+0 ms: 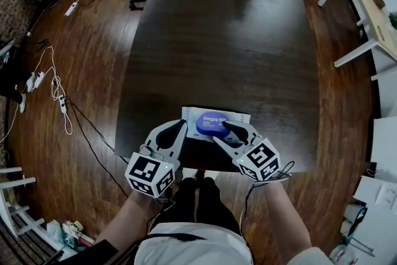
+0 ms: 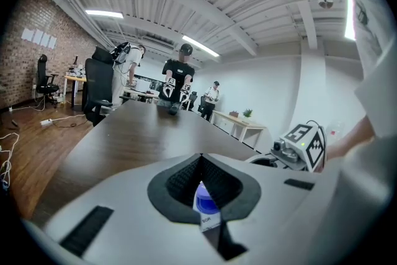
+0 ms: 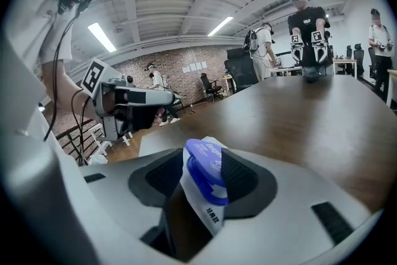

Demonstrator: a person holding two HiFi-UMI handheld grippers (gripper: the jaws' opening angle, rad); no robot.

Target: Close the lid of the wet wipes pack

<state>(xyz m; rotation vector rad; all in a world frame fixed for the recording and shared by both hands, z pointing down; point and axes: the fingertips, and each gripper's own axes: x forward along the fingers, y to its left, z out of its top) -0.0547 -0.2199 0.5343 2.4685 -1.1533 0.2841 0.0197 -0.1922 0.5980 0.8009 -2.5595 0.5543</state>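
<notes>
Head view steeply down; gripper views low, close; common wipes pack (image 1: 211,122)

Head view dim, vignetted; gripper views brighter under ceiling strip lights (image 2: 104,13), fisheye-bent edges, foreground soft.

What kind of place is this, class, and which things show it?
Probably an open-plan office or shared workspace: a long dark meeting table, black office chairs, and power strips with cables on the wood floor.
</notes>
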